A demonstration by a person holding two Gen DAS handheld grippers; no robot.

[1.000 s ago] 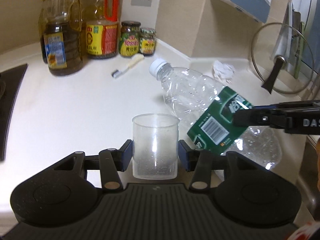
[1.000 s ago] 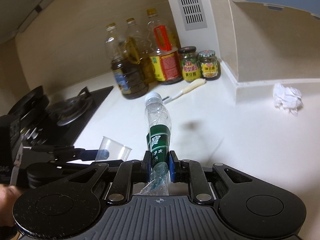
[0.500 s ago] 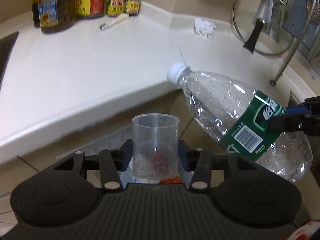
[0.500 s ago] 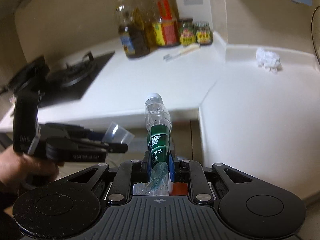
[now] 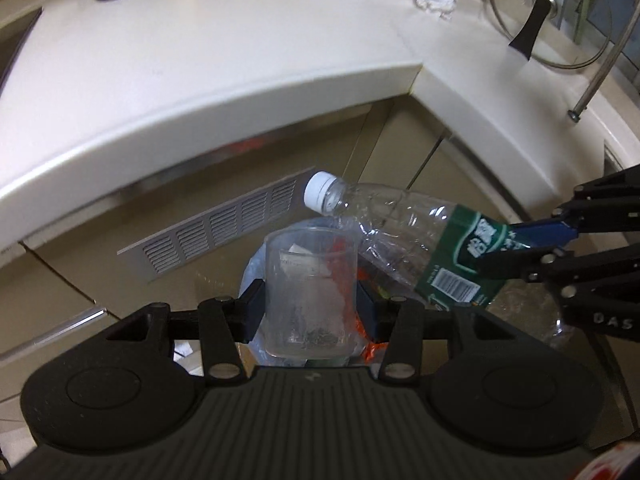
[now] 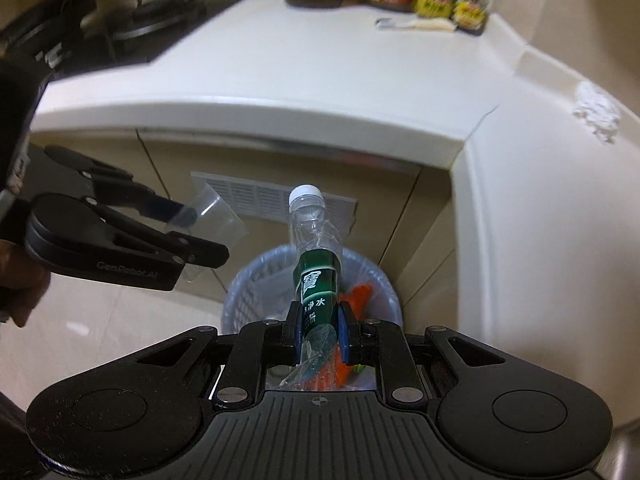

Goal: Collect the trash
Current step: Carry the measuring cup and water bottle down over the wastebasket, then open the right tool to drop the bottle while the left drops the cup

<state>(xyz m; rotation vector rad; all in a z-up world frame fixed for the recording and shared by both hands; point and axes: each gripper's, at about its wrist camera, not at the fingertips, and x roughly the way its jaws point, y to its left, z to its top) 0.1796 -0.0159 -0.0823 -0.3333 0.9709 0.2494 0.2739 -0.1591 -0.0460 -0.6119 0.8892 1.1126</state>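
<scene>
Below your grippers sits a round bin (image 6: 240, 292) lined with thin bluish plastic. Your right gripper (image 6: 319, 330) pinches a crumpled clear bottle (image 6: 316, 248) with a green label and white cap, above the bin. Your left gripper (image 5: 310, 309) clamps a smooth clear plastic cup (image 5: 310, 276); "GenRobot.AI" marks its side.
</scene>
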